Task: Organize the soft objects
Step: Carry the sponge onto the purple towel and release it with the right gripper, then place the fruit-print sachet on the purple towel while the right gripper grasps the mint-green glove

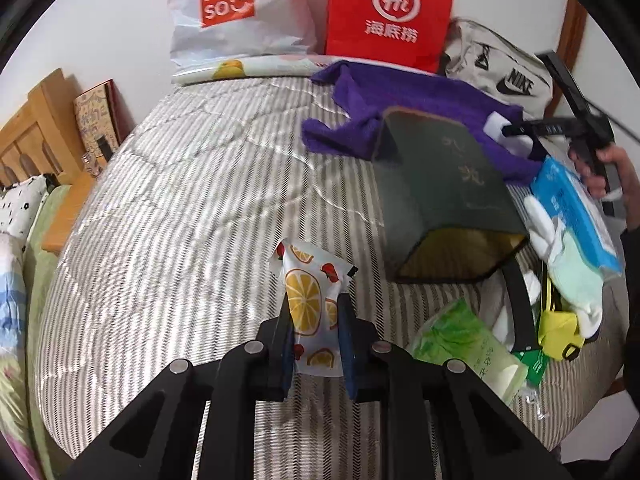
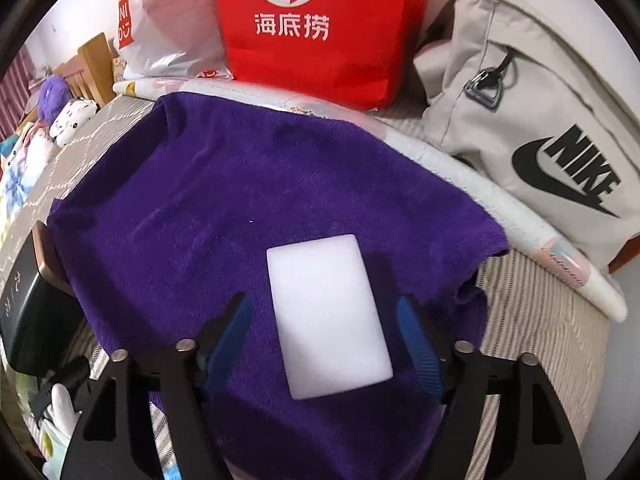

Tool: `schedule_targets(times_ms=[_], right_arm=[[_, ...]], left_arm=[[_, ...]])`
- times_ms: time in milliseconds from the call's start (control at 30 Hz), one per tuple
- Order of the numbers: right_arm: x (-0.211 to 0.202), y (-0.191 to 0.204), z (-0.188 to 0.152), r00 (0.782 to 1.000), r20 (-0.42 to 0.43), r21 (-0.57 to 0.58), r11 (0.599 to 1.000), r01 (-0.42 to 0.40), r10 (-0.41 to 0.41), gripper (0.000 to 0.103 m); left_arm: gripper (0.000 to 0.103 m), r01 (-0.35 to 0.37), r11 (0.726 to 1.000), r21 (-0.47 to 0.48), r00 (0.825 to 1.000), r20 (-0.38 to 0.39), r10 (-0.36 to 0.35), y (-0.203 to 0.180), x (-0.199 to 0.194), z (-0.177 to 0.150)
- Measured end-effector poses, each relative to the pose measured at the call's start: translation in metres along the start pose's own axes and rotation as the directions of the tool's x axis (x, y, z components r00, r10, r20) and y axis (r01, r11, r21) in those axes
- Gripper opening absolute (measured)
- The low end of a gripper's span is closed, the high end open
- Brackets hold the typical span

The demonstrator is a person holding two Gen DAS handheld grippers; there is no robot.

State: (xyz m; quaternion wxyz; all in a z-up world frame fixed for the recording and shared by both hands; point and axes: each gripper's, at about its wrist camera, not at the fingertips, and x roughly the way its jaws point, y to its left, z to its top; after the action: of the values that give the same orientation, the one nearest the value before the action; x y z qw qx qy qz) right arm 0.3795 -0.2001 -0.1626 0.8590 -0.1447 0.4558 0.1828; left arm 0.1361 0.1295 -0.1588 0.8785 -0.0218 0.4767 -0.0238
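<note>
Left gripper: pinching a fruit-print packet, held above the striped quilt.
Right gripper: spread wide, one finger on either side of a white sponge; contact cannot be told.
Sponge: lying flat on the purple towel.
Towel: spread on the quilt, in front of the red bag and beside the Nike bag.
Green box: on its side, overlapping the towel's near edge.
Beside box: blue pack, green pack.
</note>
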Motion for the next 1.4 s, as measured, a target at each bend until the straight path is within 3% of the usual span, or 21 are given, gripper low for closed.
schedule_targets(times_ms=[400, 667, 1000, 1167, 1400], right_arm=[[-0.074, -0.001, -0.024, 0.993, 0.119, 0.091, 0.996, -0.007, -0.004, 0.077], [-0.128, 0.028, -0.07, 0.976, 0.193, 0.104, 0.987, -0.126, 0.104, 0.077], [-0.148, 0.1, -0.116, 0.974, 0.156, -0.009, 0.987, -0.163, 0.162, 0.075], [-0.143, 0.125, -0.131, 0.969, 0.117, -0.009, 0.976, -0.218, 0.217, 0.075], [-0.128, 0.153, -0.133, 0.974, 0.094, 0.0, 0.979, -0.206, 0.205, 0.075]], left_arm=[[0.018, 0.002, 1.0, -0.005, 0.999, 0.048, -0.002, 0.002, -0.022, 0.028], [0.018, 0.026, 0.999, 0.041, 0.993, 0.11, -0.03, -0.011, -0.039, 0.063], [0.018, 0.085, 0.995, 0.053, 0.98, 0.175, -0.093, -0.032, -0.039, 0.123], [0.018, 0.116, 0.991, 0.066, 0.977, 0.171, -0.126, -0.046, -0.028, 0.139], [0.018, 0.15, 0.984, 0.091, 0.977, 0.138, -0.162, -0.061, -0.003, 0.159]])
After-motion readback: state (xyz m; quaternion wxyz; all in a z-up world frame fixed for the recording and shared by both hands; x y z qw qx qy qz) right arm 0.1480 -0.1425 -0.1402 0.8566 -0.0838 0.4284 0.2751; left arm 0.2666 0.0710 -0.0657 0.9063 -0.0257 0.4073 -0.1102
